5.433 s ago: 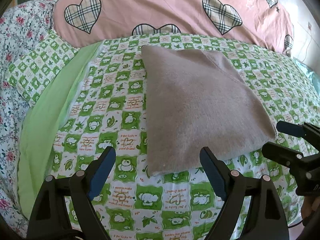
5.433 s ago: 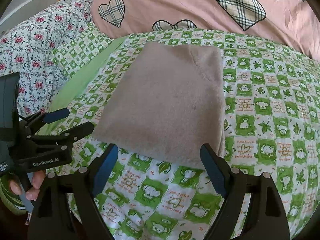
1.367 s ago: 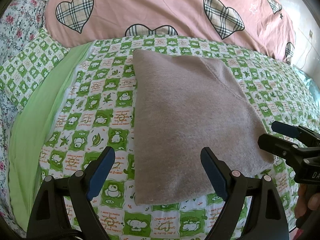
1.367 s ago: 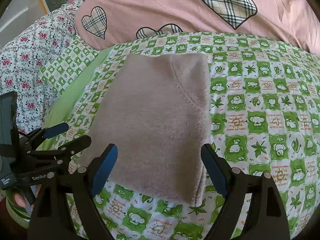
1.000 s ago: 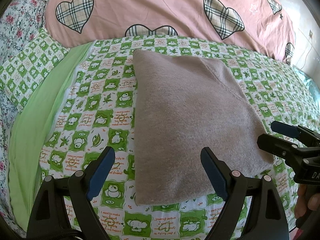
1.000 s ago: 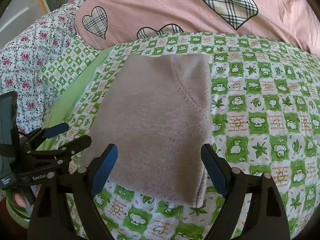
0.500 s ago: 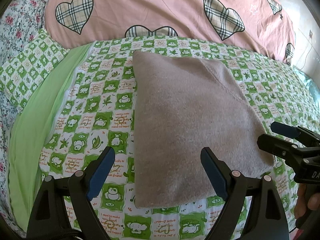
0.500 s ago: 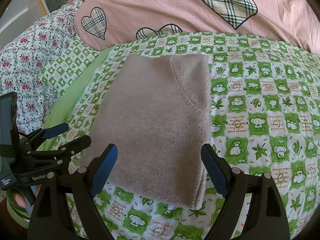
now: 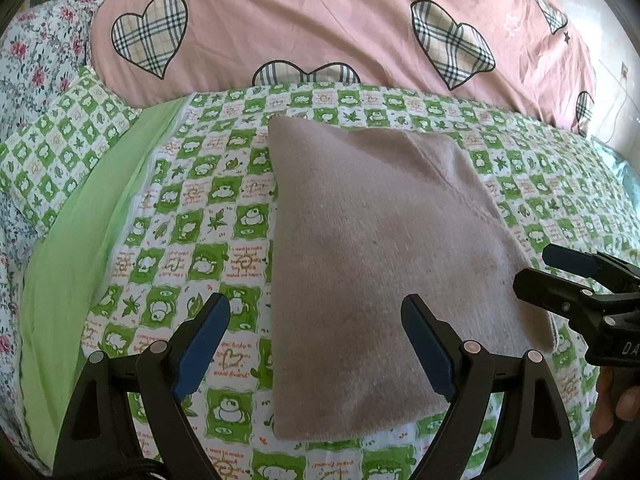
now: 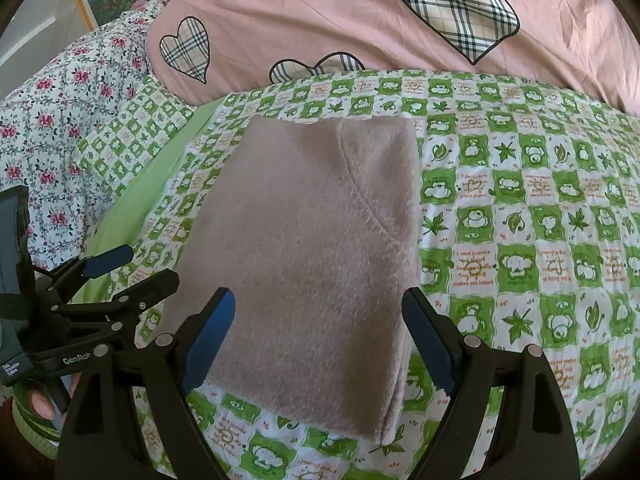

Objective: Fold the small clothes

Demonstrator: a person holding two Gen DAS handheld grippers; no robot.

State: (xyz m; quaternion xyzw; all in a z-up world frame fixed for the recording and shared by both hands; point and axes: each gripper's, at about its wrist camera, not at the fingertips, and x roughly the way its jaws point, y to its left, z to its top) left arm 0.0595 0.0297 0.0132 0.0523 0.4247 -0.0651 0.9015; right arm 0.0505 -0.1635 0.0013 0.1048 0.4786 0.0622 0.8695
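Observation:
A folded mauve knit garment (image 9: 372, 248) lies flat as a neat rectangle on the green checked bedspread (image 9: 208, 216); it also shows in the right wrist view (image 10: 312, 232). My left gripper (image 9: 316, 344) is open and empty, hovering over the garment's near left corner. My right gripper (image 10: 318, 336) is open and empty, hovering over the garment's near right corner. Each gripper shows in the other's view: the right one (image 9: 560, 270) at the garment's right edge, the left one (image 10: 124, 268) at its left edge. Both stand apart from the cloth.
A pink quilt with plaid hearts (image 9: 320, 28) lies along the back of the bed. A floral pillow (image 10: 60, 120) and a plain green sheet strip (image 9: 80, 220) are on the left. A wall (image 9: 616, 60) is at the right.
Almost nothing: both grippers stay open over the garment's near edge, with only a slight drift of the views. The garment has not moved.

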